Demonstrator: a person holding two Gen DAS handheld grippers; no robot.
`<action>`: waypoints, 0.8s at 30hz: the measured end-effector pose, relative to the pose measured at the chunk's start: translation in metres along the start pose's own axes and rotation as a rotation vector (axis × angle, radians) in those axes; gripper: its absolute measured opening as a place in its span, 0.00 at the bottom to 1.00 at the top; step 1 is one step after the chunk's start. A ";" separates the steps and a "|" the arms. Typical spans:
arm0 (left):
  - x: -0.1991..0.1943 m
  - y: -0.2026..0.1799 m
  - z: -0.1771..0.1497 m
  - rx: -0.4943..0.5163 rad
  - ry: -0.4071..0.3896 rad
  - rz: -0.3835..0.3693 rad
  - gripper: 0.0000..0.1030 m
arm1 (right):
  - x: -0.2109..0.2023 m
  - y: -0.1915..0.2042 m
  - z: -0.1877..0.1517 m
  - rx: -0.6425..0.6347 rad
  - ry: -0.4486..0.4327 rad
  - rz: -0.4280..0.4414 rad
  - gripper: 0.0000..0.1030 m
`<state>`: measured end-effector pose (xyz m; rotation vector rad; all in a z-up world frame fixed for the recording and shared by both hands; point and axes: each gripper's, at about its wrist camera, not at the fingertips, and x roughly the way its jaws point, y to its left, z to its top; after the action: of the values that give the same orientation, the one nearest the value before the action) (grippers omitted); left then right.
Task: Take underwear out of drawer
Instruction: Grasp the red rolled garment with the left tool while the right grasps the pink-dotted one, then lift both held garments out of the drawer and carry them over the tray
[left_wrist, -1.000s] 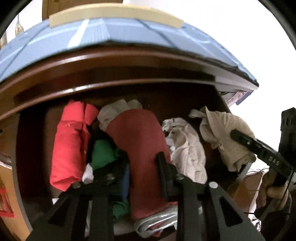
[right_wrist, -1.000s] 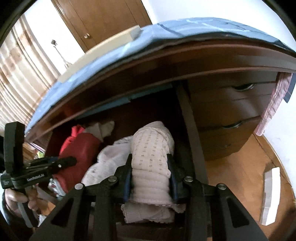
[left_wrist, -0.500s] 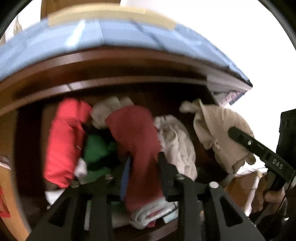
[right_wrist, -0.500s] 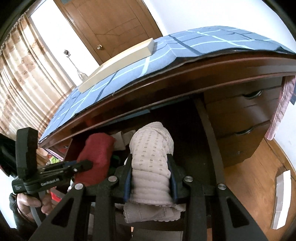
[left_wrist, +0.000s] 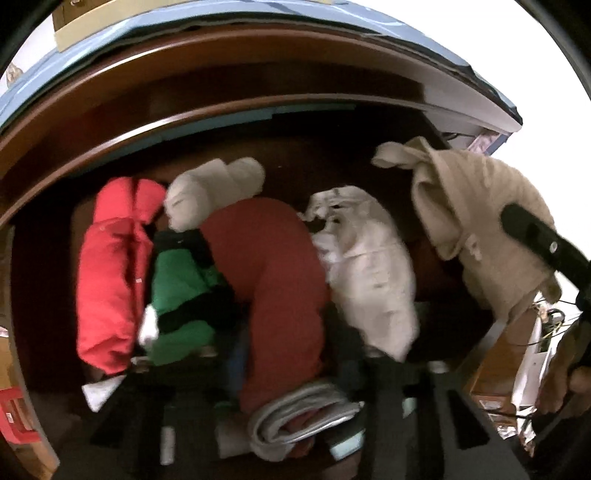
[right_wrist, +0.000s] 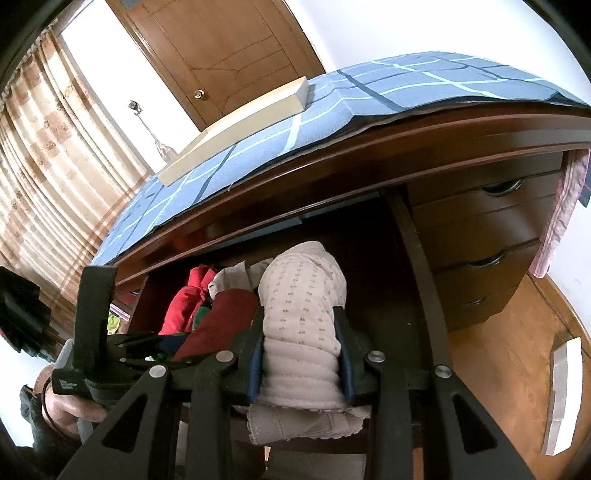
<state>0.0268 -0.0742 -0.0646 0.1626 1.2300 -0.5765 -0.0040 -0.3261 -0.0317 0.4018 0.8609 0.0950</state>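
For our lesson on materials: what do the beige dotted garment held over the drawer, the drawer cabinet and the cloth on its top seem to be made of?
Beige garment: soft ribbed knit, probably cotton; it bulges and creases between the pads of the right hand-held gripper.
Cabinet: dark wood or veneer, glossy varnish; light reflects along its edges.
Top cloth: matt blue woven-looking fabric with pale lines; fibre unclear.

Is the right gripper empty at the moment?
No, the right gripper is clamped on a rolled beige patterned undergarment, its pads pressing both sides of the roll.

underwear (right_wrist: 301, 325): beige, dotted, bunched; above drawer (right_wrist: 421, 258) | drawer: open, dark wood, clothes-filled
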 end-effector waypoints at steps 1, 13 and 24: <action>-0.003 0.003 -0.002 -0.008 -0.015 -0.018 0.26 | 0.000 0.000 0.000 0.003 -0.003 -0.001 0.34; -0.059 0.017 -0.011 -0.074 -0.237 -0.140 0.22 | -0.022 0.009 0.005 0.018 -0.072 0.036 0.34; -0.103 0.012 -0.014 -0.047 -0.348 -0.176 0.22 | -0.037 0.031 0.012 0.000 -0.126 0.079 0.34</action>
<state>-0.0009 -0.0248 0.0236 -0.0851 0.9228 -0.6952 -0.0162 -0.3098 0.0136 0.4371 0.7212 0.1418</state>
